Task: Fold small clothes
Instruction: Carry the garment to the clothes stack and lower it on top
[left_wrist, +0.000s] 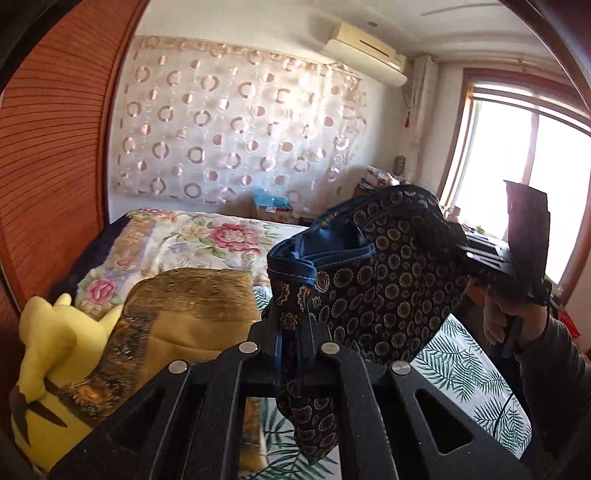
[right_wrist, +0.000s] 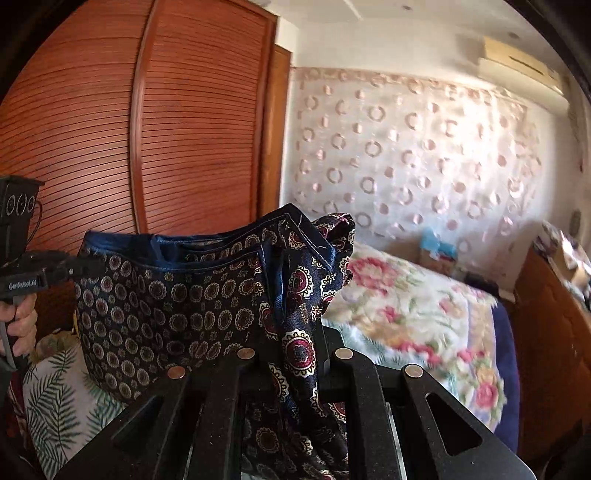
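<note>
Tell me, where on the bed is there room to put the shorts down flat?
The leaf-print sheet under the patterned shorts looks bare, between the brown cushion and the right hand. The floral quilt farther back also looks free. It is crowded on the left, where the yellow plush toy leans on the cushion.

Lettering on the left gripper (right_wrist: 79, 269): pale print on the side of its black body, seen at the left edge of the right wrist view; it looks like "GenRobot.AI", though the last letters are small and soft.
Marks above that lettering: three round symbols in a row on the black box on top of the same tool; not readable as characters.
Box (left_wrist: 271, 210) at the far wall: some print on its front, too small to read.
Other text: none legible in either view.
</note>
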